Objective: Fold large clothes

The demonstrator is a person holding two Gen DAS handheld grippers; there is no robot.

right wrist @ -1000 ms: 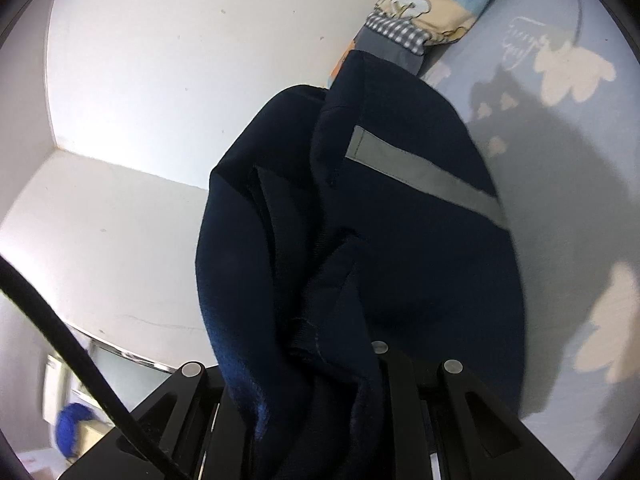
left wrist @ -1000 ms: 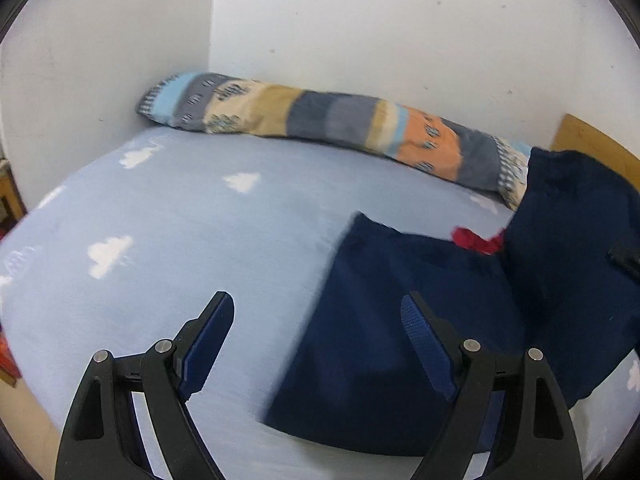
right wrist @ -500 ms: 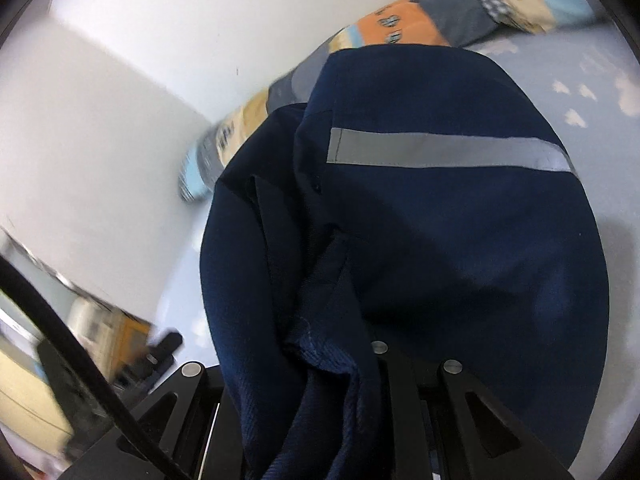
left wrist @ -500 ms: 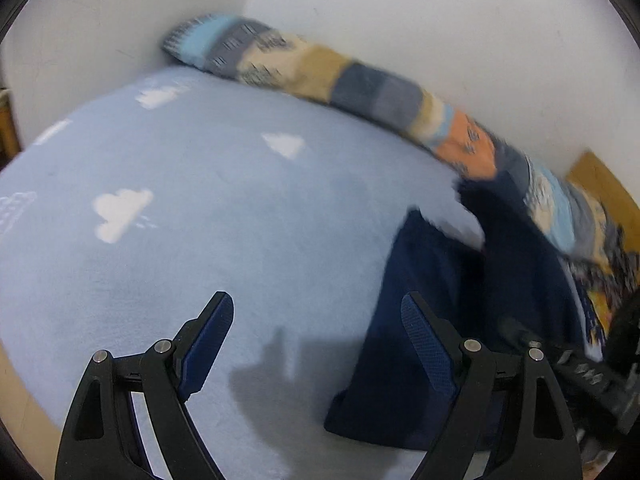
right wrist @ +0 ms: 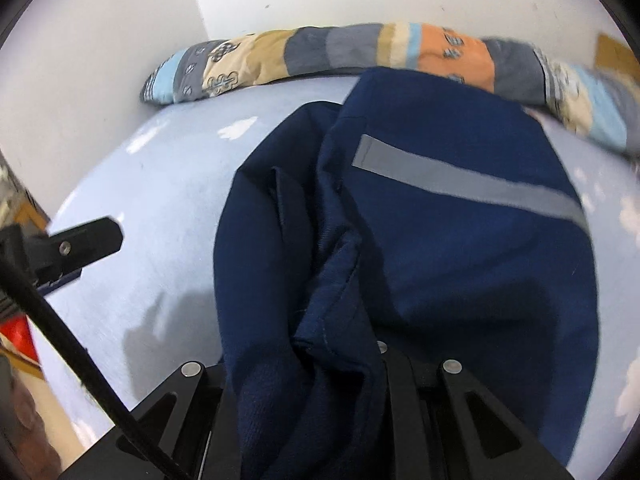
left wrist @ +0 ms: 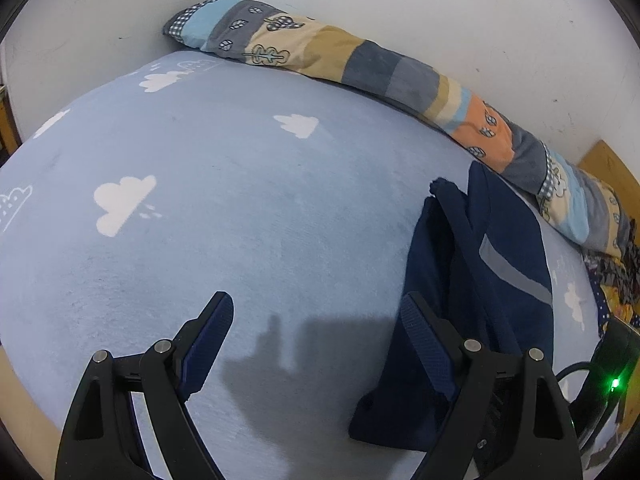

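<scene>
Navy garment point(right wrist: 460, 240) clamped in right gripper point(right wrist: 340, 360); left gripper point(left wrist: 316, 320) agape

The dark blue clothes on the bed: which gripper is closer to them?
Right. The right gripper is shut on a bunch of the dark blue clothes. The left gripper is open over the bare blue sheet, beside the clothes.

Navy garment point(right wrist: 460, 264), grey stripe point(right wrist: 468, 184); pale-blue sheet point(left wrist: 240, 208), white clouds; patchwork bolster point(left wrist: 360, 64).

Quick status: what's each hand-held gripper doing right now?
Left hand-held gripper: open, nothing between its fingers.
Right hand-held gripper: shut on the navy garment.
</scene>
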